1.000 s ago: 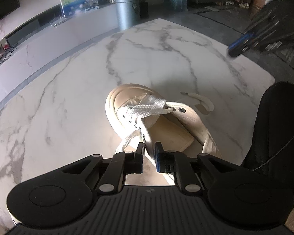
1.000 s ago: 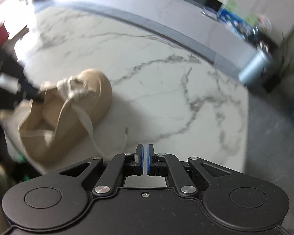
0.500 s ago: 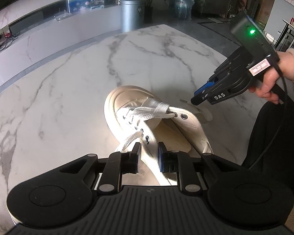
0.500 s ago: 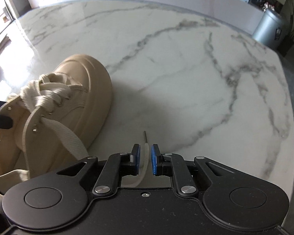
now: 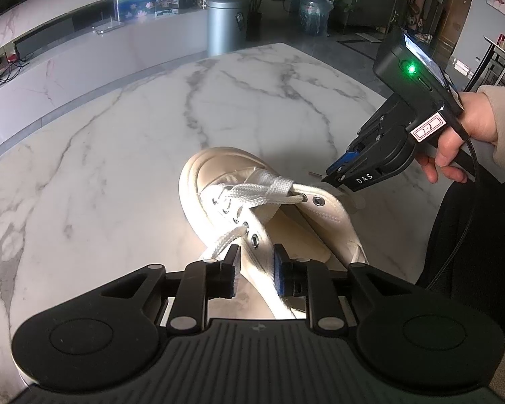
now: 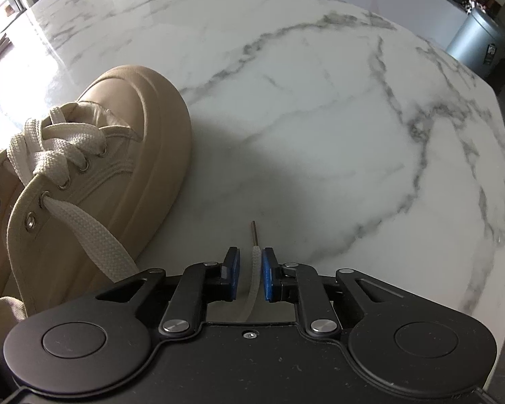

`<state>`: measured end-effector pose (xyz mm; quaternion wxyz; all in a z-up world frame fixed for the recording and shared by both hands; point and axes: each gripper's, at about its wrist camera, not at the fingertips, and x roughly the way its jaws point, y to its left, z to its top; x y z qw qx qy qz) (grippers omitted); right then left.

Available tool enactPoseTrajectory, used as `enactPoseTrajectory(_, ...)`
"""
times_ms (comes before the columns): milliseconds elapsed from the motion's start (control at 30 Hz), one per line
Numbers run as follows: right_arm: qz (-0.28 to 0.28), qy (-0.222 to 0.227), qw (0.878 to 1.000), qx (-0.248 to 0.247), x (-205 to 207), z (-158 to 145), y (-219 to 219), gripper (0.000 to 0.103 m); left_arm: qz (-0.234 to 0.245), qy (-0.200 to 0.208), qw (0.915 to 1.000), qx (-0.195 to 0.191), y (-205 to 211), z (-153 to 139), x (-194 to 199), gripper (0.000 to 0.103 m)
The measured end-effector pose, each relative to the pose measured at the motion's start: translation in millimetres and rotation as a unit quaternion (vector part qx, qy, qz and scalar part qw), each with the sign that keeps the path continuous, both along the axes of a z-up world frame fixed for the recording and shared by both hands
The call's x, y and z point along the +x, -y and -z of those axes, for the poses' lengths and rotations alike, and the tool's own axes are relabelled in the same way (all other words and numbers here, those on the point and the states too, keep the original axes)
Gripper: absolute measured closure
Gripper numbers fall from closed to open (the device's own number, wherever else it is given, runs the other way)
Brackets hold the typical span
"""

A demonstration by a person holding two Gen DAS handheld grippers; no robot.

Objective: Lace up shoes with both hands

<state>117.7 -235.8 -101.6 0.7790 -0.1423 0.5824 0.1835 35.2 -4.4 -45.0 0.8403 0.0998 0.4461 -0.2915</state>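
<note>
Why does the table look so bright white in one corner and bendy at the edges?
Right wrist view: window glare washes out the marble table behind the shoe; the gripper's shadow darkens the middle. Left wrist view: the fisheye lens bows the table edge, and glare whitens the shoe's toe.

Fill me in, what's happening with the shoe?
A person is lacing a beige shoe on a marble table, one handheld claw per hand. The left claw straddles the eyelet flap near the empty top eyelets, pads not clearly pressing. The right claw is down at the table with the loose lace end between its pads, which have just been closing but still show a gap. The lower eyelets are laced; the top ones are not.
</note>
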Motion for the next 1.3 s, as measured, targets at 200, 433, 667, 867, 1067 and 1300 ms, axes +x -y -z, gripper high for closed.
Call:
enactPoseTrajectory(200, -0.016, 0.006, 1.0, -0.008, -1, 0, -5, 0.1, -0.002, 0.001, 1.0, 0.001, 1, 1, -1, 0.084)
enactPoseTrajectory(433, -0.041, 0.032, 0.999, -0.013, -14, -25, -4, 0.102, -0.006, 0.002, 1.0, -0.002, 3, 1, -3, 0.084)
enactPoseTrajectory(667, -0.061, 0.068, 0.995, -0.049, -39, -77, 9, 0.103, -0.007, -0.001, 1.0, -0.002, 5, 5, -3, 0.084)
enactPoseTrajectory(867, -0.065, 0.117, 0.986, -0.095, -64, -129, 21, 0.103, -0.01, 0.003, 0.9999, -0.003, 2, 5, -5, 0.084)
enactPoseTrajectory(1067, -0.052, 0.156, 0.977, -0.132, -73, -157, 32, 0.103, -0.019, 0.0, 0.9998, -0.01, -1, 7, -4, 0.079)
enactPoseTrajectory(1300, -0.055, 0.17, 0.974, -0.14, -76, -166, 34, 0.103, -0.032, -0.004, 0.9994, -0.016, -4, 9, -5, 0.079)
